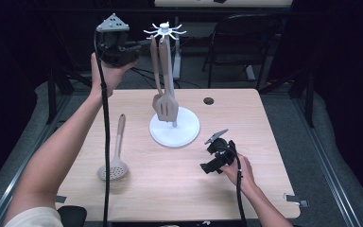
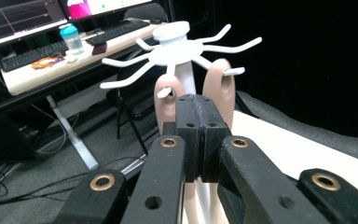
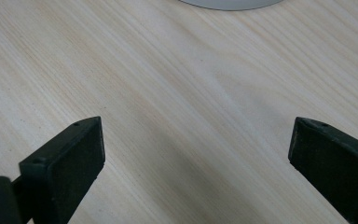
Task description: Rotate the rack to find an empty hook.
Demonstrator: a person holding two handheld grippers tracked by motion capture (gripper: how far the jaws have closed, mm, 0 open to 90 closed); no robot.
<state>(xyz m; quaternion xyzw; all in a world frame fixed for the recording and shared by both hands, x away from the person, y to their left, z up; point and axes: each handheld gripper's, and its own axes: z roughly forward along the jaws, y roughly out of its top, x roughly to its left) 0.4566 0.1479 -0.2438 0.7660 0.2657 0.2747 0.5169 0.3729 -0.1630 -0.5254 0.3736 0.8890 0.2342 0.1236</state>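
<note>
A white hook rack (image 1: 165,32) stands on its round base (image 1: 189,135) at the table's middle. Two brown utensils (image 1: 164,106) hang from its hooks, a slotted turner in front. A brown skimmer (image 1: 115,161) lies flat on the table at the left. My left gripper (image 1: 133,47) is held up in the air just left of the rack's top. In the left gripper view its jaws (image 2: 196,109) are shut with nothing between them, and the two hung handles (image 2: 221,88) are right behind them. My right gripper (image 1: 207,156) rests low at the table's front right, open (image 3: 196,154) over bare wood.
A black chair (image 1: 246,42) stands behind the table. A cable hole (image 1: 208,100) sits near the table's far edge. In the left gripper view a desk with a keyboard (image 2: 32,53) and a bottle (image 2: 71,39) lies beyond. Black cables trail from both grippers.
</note>
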